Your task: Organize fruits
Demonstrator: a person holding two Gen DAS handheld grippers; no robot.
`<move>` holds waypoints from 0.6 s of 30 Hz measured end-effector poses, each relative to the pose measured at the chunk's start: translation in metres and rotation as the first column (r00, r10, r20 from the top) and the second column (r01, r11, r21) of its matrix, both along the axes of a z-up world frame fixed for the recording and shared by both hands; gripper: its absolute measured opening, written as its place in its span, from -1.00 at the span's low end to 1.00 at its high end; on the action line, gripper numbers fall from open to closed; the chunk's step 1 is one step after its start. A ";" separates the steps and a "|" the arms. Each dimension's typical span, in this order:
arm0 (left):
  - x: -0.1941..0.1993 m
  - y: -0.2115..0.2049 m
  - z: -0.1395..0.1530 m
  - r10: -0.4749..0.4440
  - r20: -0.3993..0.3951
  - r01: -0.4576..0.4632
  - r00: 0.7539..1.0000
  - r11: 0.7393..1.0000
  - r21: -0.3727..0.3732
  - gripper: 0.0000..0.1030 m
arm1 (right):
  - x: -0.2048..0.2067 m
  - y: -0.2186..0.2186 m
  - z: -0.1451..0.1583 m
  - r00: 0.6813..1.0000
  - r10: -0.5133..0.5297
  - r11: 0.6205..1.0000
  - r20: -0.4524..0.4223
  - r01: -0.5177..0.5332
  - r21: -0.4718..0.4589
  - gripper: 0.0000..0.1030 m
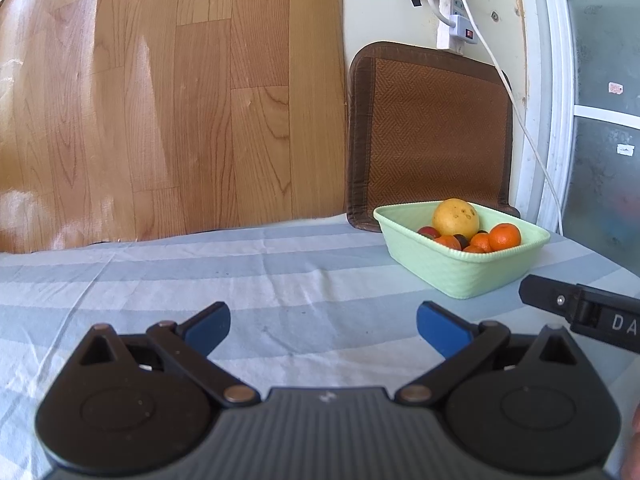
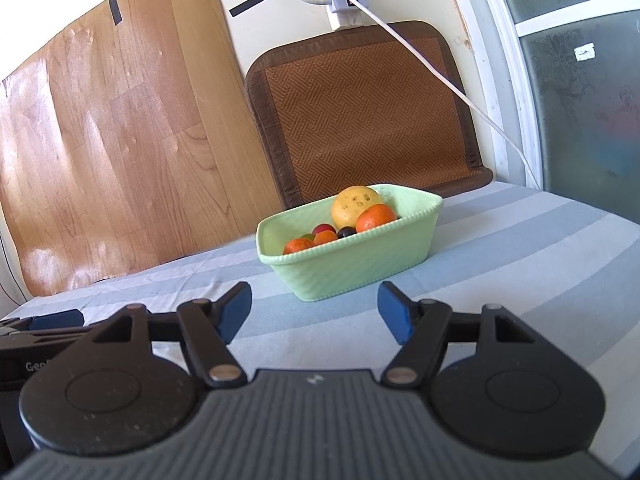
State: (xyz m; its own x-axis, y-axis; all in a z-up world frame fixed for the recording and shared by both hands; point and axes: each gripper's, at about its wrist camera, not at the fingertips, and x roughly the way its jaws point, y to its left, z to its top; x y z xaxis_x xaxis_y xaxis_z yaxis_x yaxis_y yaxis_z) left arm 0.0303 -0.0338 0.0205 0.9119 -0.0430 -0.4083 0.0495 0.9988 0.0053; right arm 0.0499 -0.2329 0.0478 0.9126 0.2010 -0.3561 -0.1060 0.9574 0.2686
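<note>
A pale green basket [image 1: 456, 272] [image 2: 352, 268] stands on the striped cloth. It holds a yellow pear [image 1: 456, 216] [image 2: 356, 204], several oranges [image 1: 505, 236] [image 2: 376, 218] and small dark red fruits [image 1: 428, 232] [image 2: 323, 229]. My left gripper [image 1: 323, 330] is open and empty, to the left of and nearer than the basket. My right gripper [image 2: 315, 312] is open and empty, just in front of the basket. Part of the right gripper [image 1: 580, 308] shows at the right edge of the left wrist view, and part of the left gripper [image 2: 40, 326] at the left edge of the right wrist view.
The blue and white striped tablecloth [image 1: 240, 280] [image 2: 520, 240] covers the table. A brown woven mat [image 1: 432, 132] [image 2: 368, 116] leans on the wall behind the basket. A wood-grain panel [image 1: 160, 100] stands at the left. A power strip with white cables [image 1: 456, 20] hangs above.
</note>
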 end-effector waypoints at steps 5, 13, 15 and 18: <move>0.001 -0.001 -0.001 -0.001 -0.013 0.001 1.000 1.000 0.007 1.00 | 0.000 0.000 0.000 1.000 0.000 1.000 0.001 0.000 -0.001 0.39; 0.006 0.002 -0.003 -0.003 -0.046 0.003 0.999 1.000 -0.005 1.00 | 0.000 0.000 0.000 1.000 0.003 1.000 0.003 -0.003 0.001 0.39; 0.008 0.001 -0.005 -0.003 -0.066 0.003 0.998 1.000 -0.002 1.00 | 0.000 0.000 0.000 1.000 0.007 1.000 0.004 -0.007 0.003 0.39; 0.009 0.002 -0.005 0.006 -0.070 -0.006 0.998 1.000 -0.001 1.00 | 0.001 0.002 0.001 1.000 0.023 1.000 0.004 -0.023 -0.007 0.39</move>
